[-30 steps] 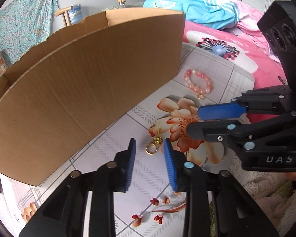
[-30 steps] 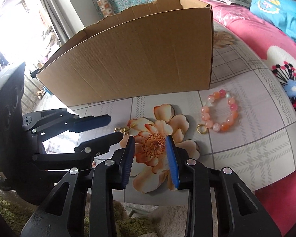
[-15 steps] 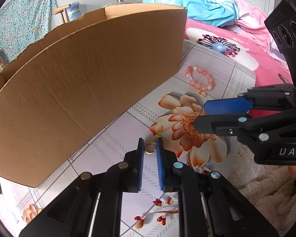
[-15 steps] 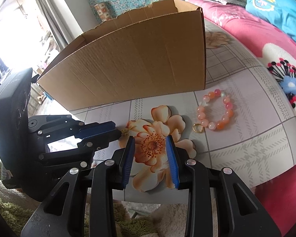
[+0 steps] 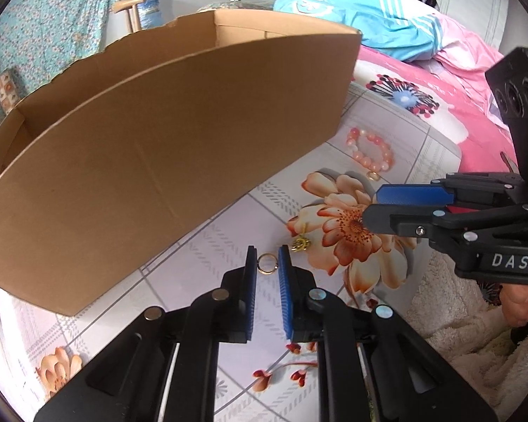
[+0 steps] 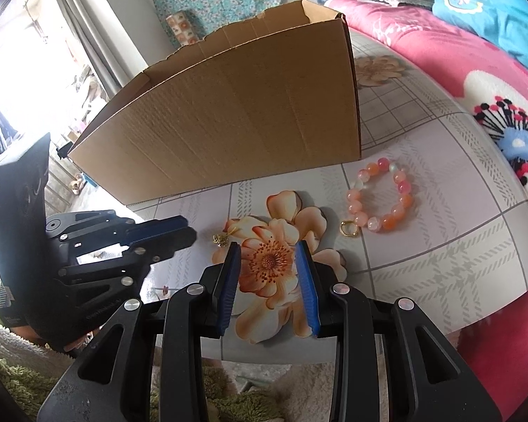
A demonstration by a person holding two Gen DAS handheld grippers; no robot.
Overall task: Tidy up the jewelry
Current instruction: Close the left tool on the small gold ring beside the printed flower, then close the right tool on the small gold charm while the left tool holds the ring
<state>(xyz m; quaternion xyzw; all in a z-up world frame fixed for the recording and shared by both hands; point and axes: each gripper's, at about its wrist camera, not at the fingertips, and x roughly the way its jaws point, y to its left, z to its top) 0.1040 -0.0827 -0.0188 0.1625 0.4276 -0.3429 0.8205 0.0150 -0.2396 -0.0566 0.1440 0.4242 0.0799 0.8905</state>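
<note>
Pickup step here, first of the small pieces by the look of it; the left gripper [image 5: 267,262] is down on the tablecloth [image 5: 200,246] with a gold hoop earring [image 5: 266,263] sitting right between its blue pads [image 5: 286,274]. Its jaws have just been closing in and now stand nearly together around the hoop; I'd say the pads are pinching its rim, though the contact itself is tiny in the left wrist view and hard to swear to.

Next move, my guess: lift straight up without letting the ring twist out, then carry it over the near wall of the cardboard box [image 5: 165,161], which sits at about 11 o'clock from the earring, and let go inside. A thin round hoop will want to pivot or pop out of flat pads, so a slow lift seems smart.

The right gripper [image 6: 268,270] hangs partway spread over the printed orange flower, holding nothing.

Other jewelry not yet boxed: a little gold charm [image 5: 301,242] just at 1 o'clock from the hoop; a pink and orange bead bracelet [image 6: 382,195] further out toward 1 o'clock, near the box's right corner; a second gold hoop [image 6: 348,229] touching or just beside the bracelet at its 7 o'clock.

The hoop itself is thin, shiny, plain gold and lies flat.
</note>
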